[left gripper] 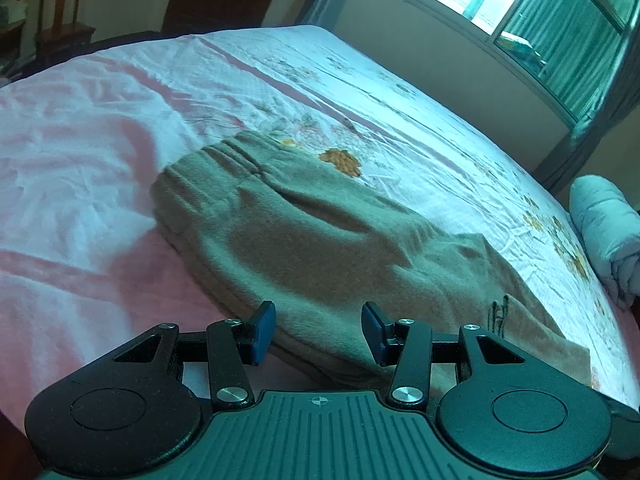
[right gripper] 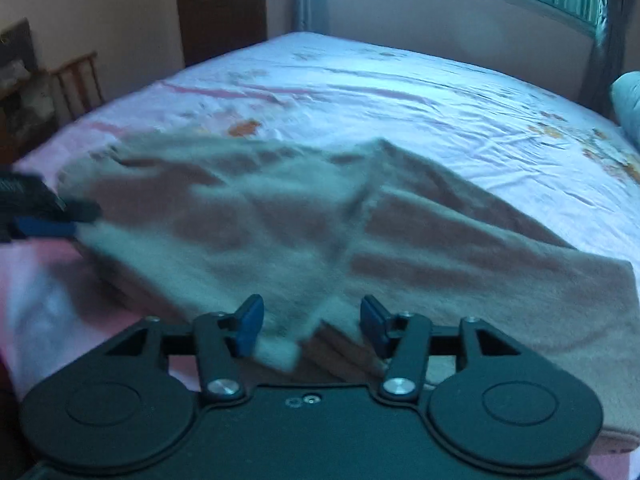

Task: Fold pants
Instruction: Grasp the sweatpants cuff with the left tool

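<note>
Beige fleece pants lie folded lengthwise on the bed, with the gathered waistband at the far end. My left gripper hovers over their near edge, its blue pads apart and not pressing the cloth. In the right wrist view the pants spread across the bed, blurred. My right gripper is open above a near fold; a pale corner of fabric lies loose between its fingers. The left gripper shows at that view's left edge, beside the pants' side.
The bed carries a pink and white flowered sheet. A rolled white quilt sits at the right end. A wooden chair and a dark door stand past the far side, and a window is on the right wall.
</note>
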Available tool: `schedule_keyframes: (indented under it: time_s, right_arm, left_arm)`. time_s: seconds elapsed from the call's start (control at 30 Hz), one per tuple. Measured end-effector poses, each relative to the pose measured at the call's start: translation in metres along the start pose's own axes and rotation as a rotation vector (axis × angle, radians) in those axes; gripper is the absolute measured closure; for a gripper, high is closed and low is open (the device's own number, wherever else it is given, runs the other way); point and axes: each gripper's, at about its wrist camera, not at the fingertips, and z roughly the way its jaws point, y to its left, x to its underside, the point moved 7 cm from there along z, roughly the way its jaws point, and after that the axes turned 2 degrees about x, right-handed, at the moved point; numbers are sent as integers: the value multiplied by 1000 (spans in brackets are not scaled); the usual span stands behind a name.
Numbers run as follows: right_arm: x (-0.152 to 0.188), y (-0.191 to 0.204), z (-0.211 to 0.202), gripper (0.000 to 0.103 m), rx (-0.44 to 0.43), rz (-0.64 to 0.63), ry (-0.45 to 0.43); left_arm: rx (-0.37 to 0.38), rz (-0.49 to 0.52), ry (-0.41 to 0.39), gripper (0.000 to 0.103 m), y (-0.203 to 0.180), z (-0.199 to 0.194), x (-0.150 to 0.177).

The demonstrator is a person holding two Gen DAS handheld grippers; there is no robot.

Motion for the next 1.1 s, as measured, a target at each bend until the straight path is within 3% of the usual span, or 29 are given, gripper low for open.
schedule_keyframes:
  time_s: [0.1, 0.17, 0.27, 0.43, 0.53, 0.73, 0.87, 0.93, 0.97, 1.0, 1.1]
  right_arm:
    - [-15, -6, -17, 57, -56, 63, -53]
    - [-22, -20, -23, 57, -37, 92, -77]
    - [-22, -49, -23, 57, 11, 158, -99]
    - [-9, -105, -27, 56, 90, 275, -94]
    - [2, -127, -34, 56, 104, 345, -97]
    - [16, -142, -38, 56, 113, 371, -94]
    - [20, -140, -35, 56, 106, 368, -82]
    - [22, -139, -34, 56, 105, 366, -80]
    - [22, -139, -33, 56, 106, 366, -77]
    - [23, -138, -33, 56, 106, 366, -76]
    - [20, -138, -33, 56, 116, 349, -81]
  left_arm:
    - [-34, -65, -33, 53, 14, -11, -3]
    - [-88, -135, -54, 41, 32, -17, -6]
    - [-116, -258, -61, 38, 55, -17, -6]
    - [-57, -481, -7, 37, 80, 20, -3]
    - [34, -592, -34, 37, 85, 40, -3]
    - [73, -631, -64, 35, 94, 68, -16]
    - [112, -676, -91, 29, 96, 82, -23]
    - [128, -707, -134, 32, 97, 84, -24]
    - [128, -701, -144, 51, 95, 86, -25]
    - [132, -686, -144, 56, 93, 87, -24]
    - [149, -689, -172, 62, 92, 85, -22]
